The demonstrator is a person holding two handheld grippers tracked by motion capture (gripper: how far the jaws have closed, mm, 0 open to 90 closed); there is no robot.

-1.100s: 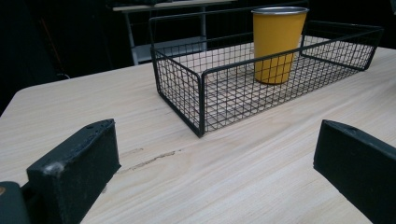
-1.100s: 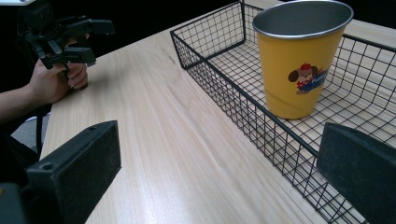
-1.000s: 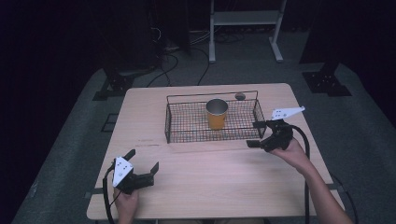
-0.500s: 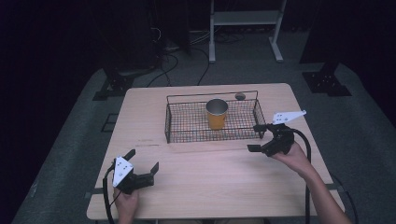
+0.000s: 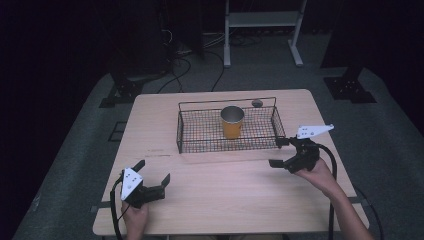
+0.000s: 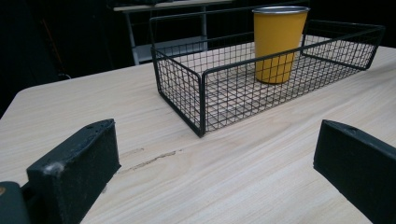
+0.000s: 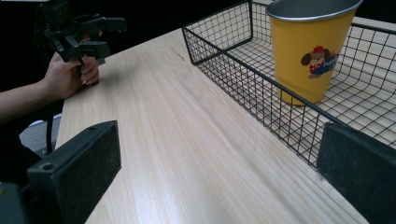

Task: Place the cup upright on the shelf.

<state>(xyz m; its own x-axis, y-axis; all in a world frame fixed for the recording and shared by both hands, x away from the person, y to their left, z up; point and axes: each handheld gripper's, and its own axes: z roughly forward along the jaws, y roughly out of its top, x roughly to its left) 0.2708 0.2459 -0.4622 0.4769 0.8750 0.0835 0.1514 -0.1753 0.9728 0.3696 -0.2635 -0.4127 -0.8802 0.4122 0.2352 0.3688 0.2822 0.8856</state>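
On the wooden table point(image 5: 220, 190), the right gripper point(image 5: 280, 152) hovers spread beside the wire basket point(image 5: 200, 142).

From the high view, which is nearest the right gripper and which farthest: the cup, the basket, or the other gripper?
1. Basket: its right end sits just beside the right gripper.
2. Cup: upright inside the basket, mid-table.
3. Left gripper: at the table's near left corner.

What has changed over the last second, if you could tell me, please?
The right gripper has drawn back slightly from the basket corner toward the person, jaws open and empty. The left gripper, also open, the cup in the basket and the small object behind it have stayed put.
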